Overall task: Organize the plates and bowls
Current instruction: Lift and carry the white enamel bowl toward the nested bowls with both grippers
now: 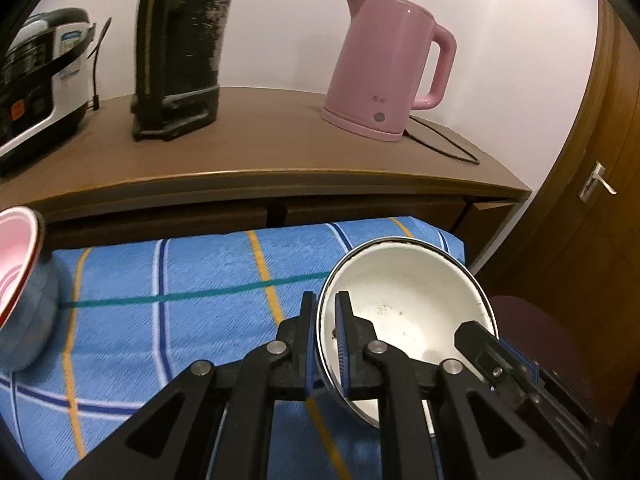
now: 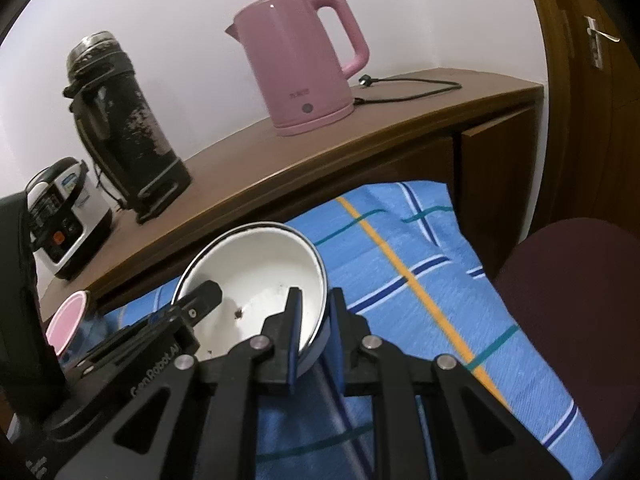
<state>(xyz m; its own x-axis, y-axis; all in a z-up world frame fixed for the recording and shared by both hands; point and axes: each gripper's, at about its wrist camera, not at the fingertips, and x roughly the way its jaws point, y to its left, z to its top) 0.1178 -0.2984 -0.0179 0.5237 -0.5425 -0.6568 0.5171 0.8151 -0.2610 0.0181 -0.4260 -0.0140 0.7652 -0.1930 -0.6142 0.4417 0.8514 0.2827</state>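
Right now both tools grip one white bowl (image 1: 404,300) by its rim — the left gripper (image 1: 325,304) clamps the rim at lower centre of the left view, one finger inside the bowl and one outside, and the right gripper (image 2: 316,304) does the same on the opposite edge, seen at lower centre of the right view. Neither has any slack; both are pinched narrow on the thin wall. The bowl sits tilted over the blue checked cloth (image 1: 180,280), and whether its base touches the cloth I cannot tell. A pink bowl (image 1: 18,256) lies on its side at the far left edge of the left view, well apart from the white one. Behind, on the brown counter (image 1: 260,136), stand a pink kettle (image 1: 384,68), a dark flask (image 1: 180,48) and a rice cooker (image 1: 40,76).

The step in hand looks like carrying the white bowl to be grouped with the pink one — the next move calls for both hands travelling together, keeping the rim level so it does not twist out of either pinch
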